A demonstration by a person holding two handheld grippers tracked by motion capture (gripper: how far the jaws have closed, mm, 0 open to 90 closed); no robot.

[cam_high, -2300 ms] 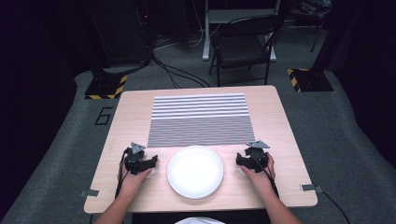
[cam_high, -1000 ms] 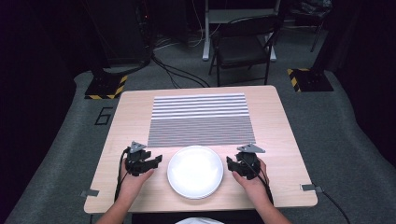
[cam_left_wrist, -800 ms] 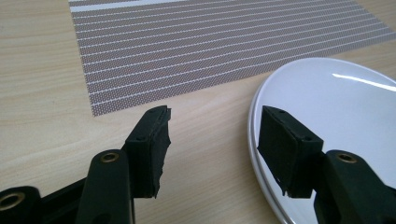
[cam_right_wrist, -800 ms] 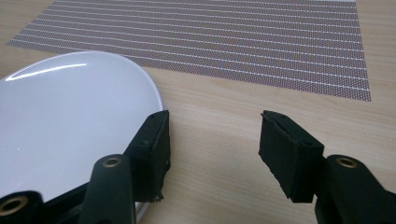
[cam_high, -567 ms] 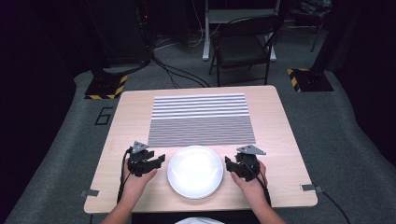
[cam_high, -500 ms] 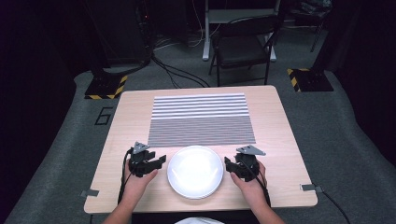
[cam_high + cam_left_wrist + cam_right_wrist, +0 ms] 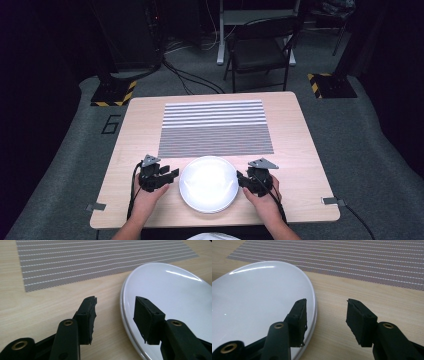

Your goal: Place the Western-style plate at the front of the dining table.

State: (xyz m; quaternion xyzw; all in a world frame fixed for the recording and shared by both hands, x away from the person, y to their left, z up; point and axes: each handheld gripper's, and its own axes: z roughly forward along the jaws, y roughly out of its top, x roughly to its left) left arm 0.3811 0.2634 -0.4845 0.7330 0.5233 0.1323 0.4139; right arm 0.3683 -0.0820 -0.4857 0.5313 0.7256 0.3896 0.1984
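White plate (image 7: 208,183) lies on the surface near its front edge. Left tongs (image 7: 115,315) and right tongs (image 7: 325,316) spread, each straddling the rim. Recommend closing together, lifting level.

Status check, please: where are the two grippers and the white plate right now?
Left hand-held gripper open, straddling the plate rim. Right hand-held gripper open at the opposite rim. Plate flat on table, near striped mat. Nothing in the way.
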